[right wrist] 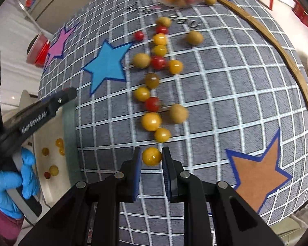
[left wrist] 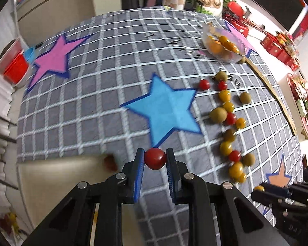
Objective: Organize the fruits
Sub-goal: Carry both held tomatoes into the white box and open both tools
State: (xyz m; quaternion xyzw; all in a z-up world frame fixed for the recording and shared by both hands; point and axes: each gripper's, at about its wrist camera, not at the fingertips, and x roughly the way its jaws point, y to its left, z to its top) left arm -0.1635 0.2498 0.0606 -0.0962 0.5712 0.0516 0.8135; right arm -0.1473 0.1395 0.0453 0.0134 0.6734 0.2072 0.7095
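My left gripper [left wrist: 155, 157] is shut on a red cherry tomato [left wrist: 155, 158], held near the cloth's left edge above a pale tray [left wrist: 57, 176]. My right gripper [right wrist: 151, 156] is shut on a yellow cherry tomato [right wrist: 151, 156] just above the grey checked cloth [right wrist: 225, 86]. Several red, yellow and green-brown fruits lie in a loose line [right wrist: 152, 104] ahead of it, which also shows in the left wrist view [left wrist: 228, 121]. A clear bowl [left wrist: 223, 44] of orange fruits sits at the far side. The pale tray [right wrist: 49, 160] holds several small tomatoes.
A curved wooden strip [right wrist: 277, 47] lies along the cloth's right side. A red container [left wrist: 14, 65] stands past the far left edge. Red crates and clutter [left wrist: 281, 47] stand beyond the table. A blue-gloved hand [right wrist: 8, 184] grips the left tool.
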